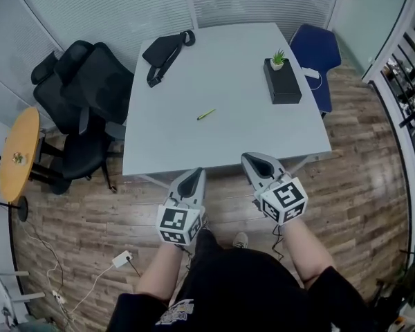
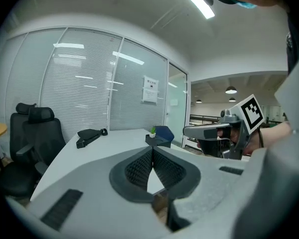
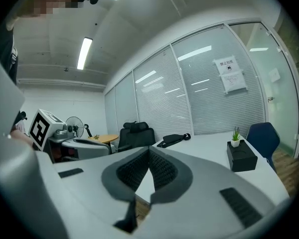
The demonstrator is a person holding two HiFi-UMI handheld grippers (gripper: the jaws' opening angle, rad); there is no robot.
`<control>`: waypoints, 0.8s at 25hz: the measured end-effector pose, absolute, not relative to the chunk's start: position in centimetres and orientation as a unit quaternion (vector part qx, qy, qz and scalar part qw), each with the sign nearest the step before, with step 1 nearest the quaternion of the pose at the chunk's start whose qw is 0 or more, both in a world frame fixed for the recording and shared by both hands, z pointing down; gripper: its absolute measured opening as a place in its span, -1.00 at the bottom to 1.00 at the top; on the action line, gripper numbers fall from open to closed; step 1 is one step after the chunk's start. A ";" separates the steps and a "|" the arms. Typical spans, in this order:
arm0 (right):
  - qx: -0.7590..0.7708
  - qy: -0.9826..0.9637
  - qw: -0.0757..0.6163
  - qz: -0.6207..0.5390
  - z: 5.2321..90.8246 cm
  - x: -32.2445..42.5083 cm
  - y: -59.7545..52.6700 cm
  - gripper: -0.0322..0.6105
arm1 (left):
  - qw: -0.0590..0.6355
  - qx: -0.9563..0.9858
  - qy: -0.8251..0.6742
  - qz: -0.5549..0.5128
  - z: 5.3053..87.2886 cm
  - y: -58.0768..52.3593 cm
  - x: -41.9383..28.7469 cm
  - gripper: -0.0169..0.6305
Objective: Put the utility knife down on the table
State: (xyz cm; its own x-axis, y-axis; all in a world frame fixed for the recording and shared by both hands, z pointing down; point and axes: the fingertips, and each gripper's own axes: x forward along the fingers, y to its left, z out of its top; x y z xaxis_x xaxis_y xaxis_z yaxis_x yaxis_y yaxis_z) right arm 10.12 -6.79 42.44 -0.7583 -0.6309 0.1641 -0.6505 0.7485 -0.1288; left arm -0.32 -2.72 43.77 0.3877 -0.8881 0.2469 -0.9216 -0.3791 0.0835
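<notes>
Left gripper (image 1: 192,175) and right gripper (image 1: 253,159) hover just short of the table's (image 1: 194,151) near edge. Both sets of jaws are closed tip to tip, with nothing between them. The utility knife (image 1: 206,114) lies flat mid-table, well apart from both. A black bag (image 1: 164,52) lies at the far left corner. A black box (image 1: 283,81) carrying 1 small plant (image 1: 278,59) stands near the far right edge.

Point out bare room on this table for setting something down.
Bare: the near half of the table, from the slim green tool to the front edge, and the far middle between black bag and black box. Crowded: both far corners.
</notes>
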 end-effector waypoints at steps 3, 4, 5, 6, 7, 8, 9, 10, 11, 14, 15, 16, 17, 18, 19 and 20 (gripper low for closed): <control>0.339 -0.935 0.054 0.092 42.4 10.6 -6.0 -0.89 | 0.105 0.822 -0.553 0.079 43.6 -1.6 0.1 -0.93; 0.338 -0.935 0.054 0.092 42.3 10.8 -5.7 -0.89 | 0.104 0.822 -0.555 0.078 43.4 -1.3 0.2 -0.93; 0.338 -0.935 0.053 0.092 42.2 10.9 -5.5 -0.89 | 0.102 0.822 -0.556 0.077 43.3 -1.1 0.3 -0.93; 0.338 -0.935 0.052 0.091 42.2 11.1 -5.3 -0.89 | 0.100 0.822 -0.556 0.076 43.2 -0.9 0.5 -0.93; 0.338 -0.935 0.050 0.091 42.2 11.2 -5.1 -0.89 | 0.098 0.822 -0.556 0.075 43.1 -0.8 0.6 -0.93; 0.339 -0.935 0.049 0.090 42.2 11.2 -5.0 -0.89 | 0.095 0.824 -0.554 0.075 43.1 -0.6 0.7 -0.93; 0.339 -0.935 0.048 0.089 42.2 11.2 -4.8 -0.89 | 0.091 0.826 -0.551 0.076 43.0 -0.4 0.9 -0.93; 0.340 -0.935 0.047 0.088 42.2 11.2 -4.6 -0.89 | 0.086 0.829 -0.548 0.078 42.9 -0.2 1.0 -0.93; 0.341 -0.935 0.046 0.088 42.1 11.1 -4.3 -0.89 | 0.081 0.831 -0.544 0.081 42.8 0.1 1.1 -0.93; 0.343 -0.934 0.044 0.086 41.9 11.0 -3.6 -0.89 | 0.075 0.834 -0.541 0.081 42.5 0.8 1.1 -0.93; 0.344 -0.934 0.044 0.086 41.8 11.0 -3.4 -0.89 | 0.076 0.834 -0.541 0.079 42.5 1.0 1.1 -0.93; 0.345 -0.934 0.044 0.085 41.7 11.0 -3.2 -0.89 | 0.076 0.834 -0.541 0.077 42.4 1.1 1.1 -0.93; 0.345 -0.934 0.044 0.085 41.7 11.1 -3.1 -0.89 | 0.077 0.835 -0.540 0.075 42.4 1.2 1.1 -0.93; 0.346 -0.933 0.045 0.085 41.8 11.1 -2.9 -0.89 | 0.078 0.835 -0.540 0.073 42.4 1.3 1.1 -0.93; 0.346 -0.933 0.045 0.085 41.8 11.2 -2.8 -0.89 | 0.078 0.835 -0.539 0.071 42.4 1.4 1.2 -0.93; 0.347 -0.933 0.045 0.084 41.8 11.3 -2.6 -0.89 | 0.078 0.836 -0.539 0.070 42.4 1.6 1.2 -0.93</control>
State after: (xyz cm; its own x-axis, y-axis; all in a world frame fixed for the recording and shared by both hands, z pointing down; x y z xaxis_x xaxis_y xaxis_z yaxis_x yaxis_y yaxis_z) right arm 11.30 -2.63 41.82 -0.7551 -0.6400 0.1419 -0.6551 0.7449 -0.1265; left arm 1.21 1.60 42.43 0.4088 -0.8900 0.2021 -0.9120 -0.4064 0.0551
